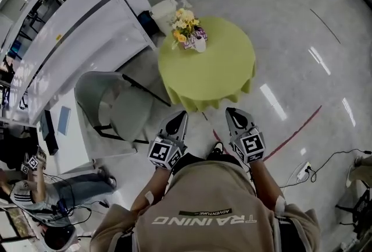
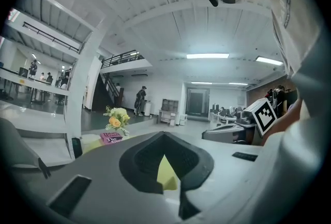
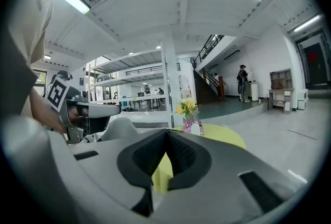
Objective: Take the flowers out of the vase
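Observation:
A bunch of yellow and white flowers (image 1: 185, 25) stands in a small pink and white vase (image 1: 198, 43) at the far left edge of a round table with a green cloth (image 1: 215, 67). Both grippers are held close to the person's chest, well short of the table. My left gripper (image 1: 179, 116) and right gripper (image 1: 232, 112) point toward it, jaws together, nothing in them. In the left gripper view the flowers (image 2: 117, 116) show far off, left of the shut gripper (image 2: 164, 135). In the right gripper view the flowers (image 3: 187, 108) and vase (image 3: 193, 126) stand just above the shut gripper (image 3: 166, 132).
A grey chair (image 1: 116, 106) stands left of the table, beside a long white counter (image 1: 75, 24). A white bag (image 1: 164, 10) lies behind the table. Another person (image 1: 64, 190) sits at lower left. A red line (image 1: 296, 128) and a cable with a plug strip (image 1: 305, 170) cross the floor at right.

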The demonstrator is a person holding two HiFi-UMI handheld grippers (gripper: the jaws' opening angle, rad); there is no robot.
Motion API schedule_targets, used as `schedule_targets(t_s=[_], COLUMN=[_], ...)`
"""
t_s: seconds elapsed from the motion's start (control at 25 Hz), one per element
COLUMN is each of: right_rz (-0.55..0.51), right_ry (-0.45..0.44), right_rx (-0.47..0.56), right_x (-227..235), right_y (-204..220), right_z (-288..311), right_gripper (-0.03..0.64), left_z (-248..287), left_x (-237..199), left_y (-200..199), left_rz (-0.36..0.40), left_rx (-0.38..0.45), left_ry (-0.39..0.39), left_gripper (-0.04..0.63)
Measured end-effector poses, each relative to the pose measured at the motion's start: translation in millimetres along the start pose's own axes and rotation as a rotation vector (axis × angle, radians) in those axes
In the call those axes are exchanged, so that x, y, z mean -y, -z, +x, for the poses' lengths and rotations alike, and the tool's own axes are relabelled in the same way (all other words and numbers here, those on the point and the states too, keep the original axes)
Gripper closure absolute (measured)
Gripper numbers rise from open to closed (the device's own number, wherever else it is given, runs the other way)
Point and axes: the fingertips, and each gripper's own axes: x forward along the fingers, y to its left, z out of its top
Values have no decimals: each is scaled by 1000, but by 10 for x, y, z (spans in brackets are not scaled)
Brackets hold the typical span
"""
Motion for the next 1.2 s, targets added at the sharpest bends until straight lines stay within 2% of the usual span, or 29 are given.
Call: schedule_targets(t_s=[0.28,0.56,0.76,1.0,1.2], right_rz=[-10,-7,2,-25,-78], right_ry=[-53,-59,-18,21,114], right_rx=[-30,-74,-83,-68,-83], right_x=[71,250,424,612,885], right_y=[25,59,-34,-366,-607], right_z=[236,625,936,1605,2142], right_gripper=[618,618,618,617,617], left_z=[95,318,708,1217,1534], left_x=[-150,-621,-935,-1418,-1892], left_y=[24,120,72,-187,-298], left_rz=[-16,-49,-53,-23,-36], left_rx=[3,-11,-10,9,4], left_ry=[-56,-113,-72,4,62], left_gripper=[594,594,594,594,594])
